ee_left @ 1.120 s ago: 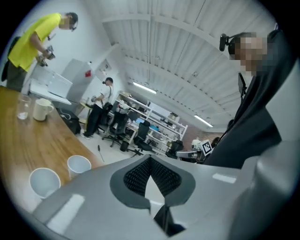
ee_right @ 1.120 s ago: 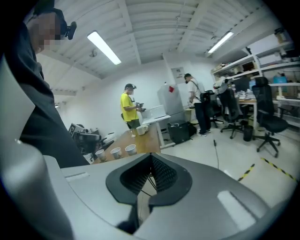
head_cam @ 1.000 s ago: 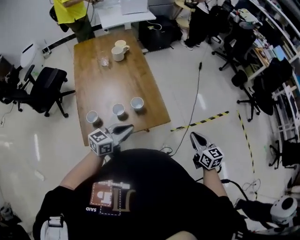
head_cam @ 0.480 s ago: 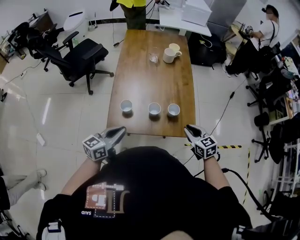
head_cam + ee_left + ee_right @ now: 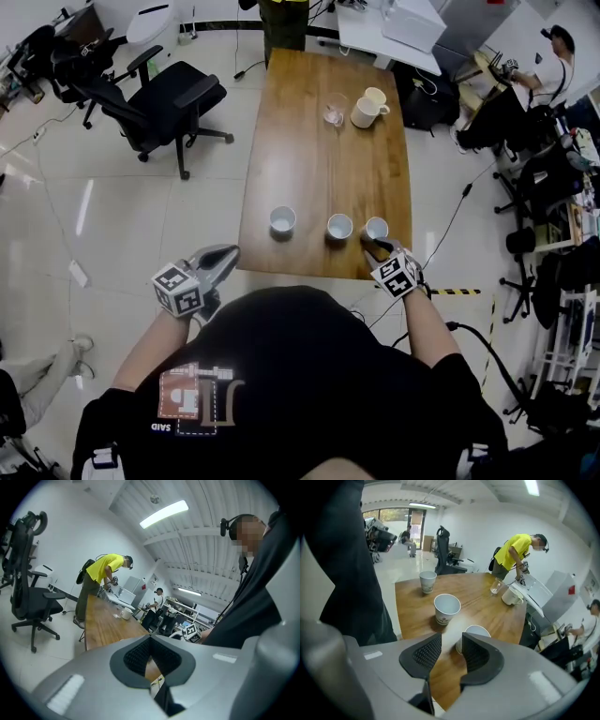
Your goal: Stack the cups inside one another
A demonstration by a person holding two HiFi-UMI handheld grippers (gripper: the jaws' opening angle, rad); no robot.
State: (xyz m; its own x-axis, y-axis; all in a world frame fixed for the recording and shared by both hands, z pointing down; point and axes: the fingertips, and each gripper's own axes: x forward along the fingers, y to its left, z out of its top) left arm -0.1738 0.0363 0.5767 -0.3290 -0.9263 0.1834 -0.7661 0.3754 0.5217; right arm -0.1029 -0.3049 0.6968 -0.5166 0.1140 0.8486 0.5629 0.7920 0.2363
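Nothing is stacked yet: three cups stand apart, the right gripper opens empty with the rightmost cup at its 12 o'clock, and the left gripper is closed, empty.

Bare tabletop separates the near cups from the far mug.

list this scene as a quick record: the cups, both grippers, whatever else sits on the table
table: wooden, seen from above
cups: left cup, middle cup, right cup; one row by the near edge, upright, apart, none stacked
right gripper: close to the right cup, jaws opening, nothing between them
left gripper: off the table's near left corner, jaws together, empty
far end: white mug, glass
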